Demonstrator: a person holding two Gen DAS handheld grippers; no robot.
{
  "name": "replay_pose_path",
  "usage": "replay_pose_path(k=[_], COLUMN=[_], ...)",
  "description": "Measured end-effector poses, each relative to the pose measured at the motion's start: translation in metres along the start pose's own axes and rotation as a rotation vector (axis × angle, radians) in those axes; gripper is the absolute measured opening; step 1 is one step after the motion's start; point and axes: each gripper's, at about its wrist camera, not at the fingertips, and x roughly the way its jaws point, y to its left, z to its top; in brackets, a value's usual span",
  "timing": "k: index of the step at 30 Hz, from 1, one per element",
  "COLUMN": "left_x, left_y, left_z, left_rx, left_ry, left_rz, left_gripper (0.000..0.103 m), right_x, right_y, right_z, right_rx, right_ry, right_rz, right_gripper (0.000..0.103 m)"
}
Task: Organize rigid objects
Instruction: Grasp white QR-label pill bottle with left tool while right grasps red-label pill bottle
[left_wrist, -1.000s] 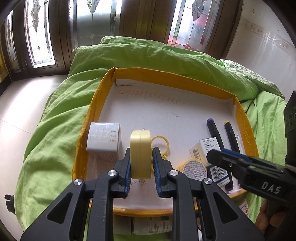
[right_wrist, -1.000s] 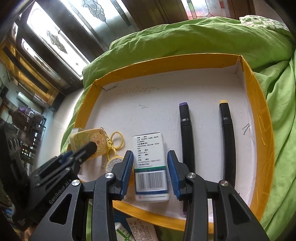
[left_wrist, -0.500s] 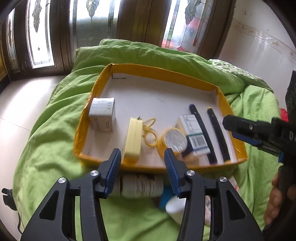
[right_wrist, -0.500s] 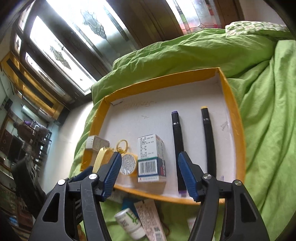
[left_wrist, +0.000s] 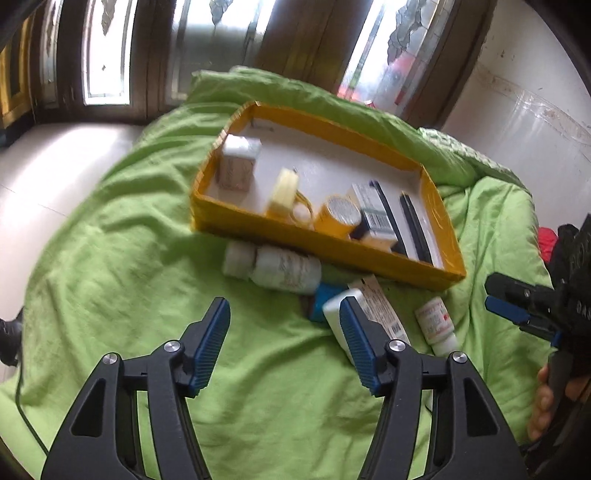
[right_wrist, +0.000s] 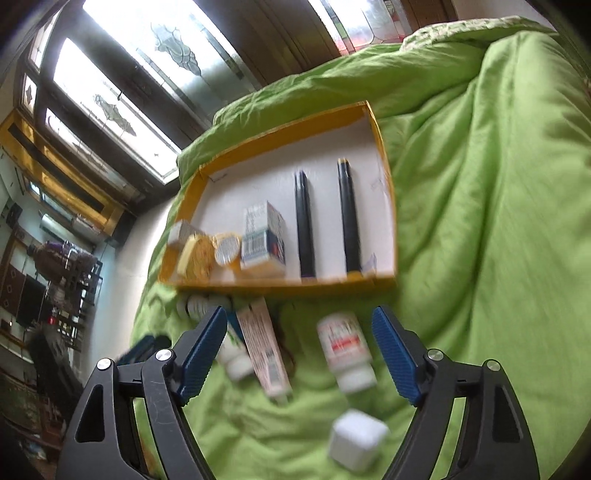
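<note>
A yellow-walled cardboard tray (left_wrist: 434, 192) (right_wrist: 386, 173) lies on a green duvet. Inside it stand a white box (left_wrist: 238, 162), a pale yellow keychain case (left_wrist: 283, 192) (right_wrist: 195, 254), a round yellow tin (left_wrist: 340, 216) (right_wrist: 227, 249), a blue and white medicine box (left_wrist: 373, 218) (right_wrist: 264, 236) and two dark pens (left_wrist: 413, 225) (right_wrist: 325, 218). My left gripper (left_wrist: 284, 343) hovers over the duvet in front of the tray, jaws opening, nothing between them. My right gripper (right_wrist: 299, 354) is also opening; a small red-labelled white bottle (right_wrist: 345, 350) (left_wrist: 436, 325) lies on the duvet beneath the gap, untouched.
Loose on the duvet before the tray lie a large white bottle (left_wrist: 273, 266), a white tube (left_wrist: 338, 314) (right_wrist: 232, 358), a flat pink-white packet (right_wrist: 264, 347) (left_wrist: 380, 306), a blue item (left_wrist: 325, 295) and a white cube (right_wrist: 356, 439). A person's hand (left_wrist: 546, 402) holds the other gripper at right.
Both grippers let go of their items in the tray, the yellow case and the medicine box, opened wider, and drew back toward me over the duvet. The tray now looks smaller and farther.
</note>
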Motion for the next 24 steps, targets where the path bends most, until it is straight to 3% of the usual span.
replay_pose_path(k=[7,17,21,24], left_x=[0.01,0.038,0.055,0.053], left_y=[-0.021,-0.058,-0.062,-0.061], left_z=[-0.018,-0.011,-0.01,-0.01], left_rx=[-0.017,0.002,-0.007,0.003], left_ry=[0.097,0.141,0.171,0.174], left_rz=[-0.098,-0.064,-0.019,-0.009], left_gripper=[0.06,0.056,0.031,0.031], right_x=[-0.011,-0.009,-0.005,-0.003], right_y=[-0.01,-0.004,-0.006,-0.007], right_z=[-0.005,-0.015,-0.017,-0.017], right_rx=[0.01,-0.019,-0.012,-0.012], right_ry=[-0.029,-0.017,-0.008,0.0], right_rz=[-0.007,-0.013,-0.012,-0.014], right_gripper=[0.077,0.077,0.077,0.076])
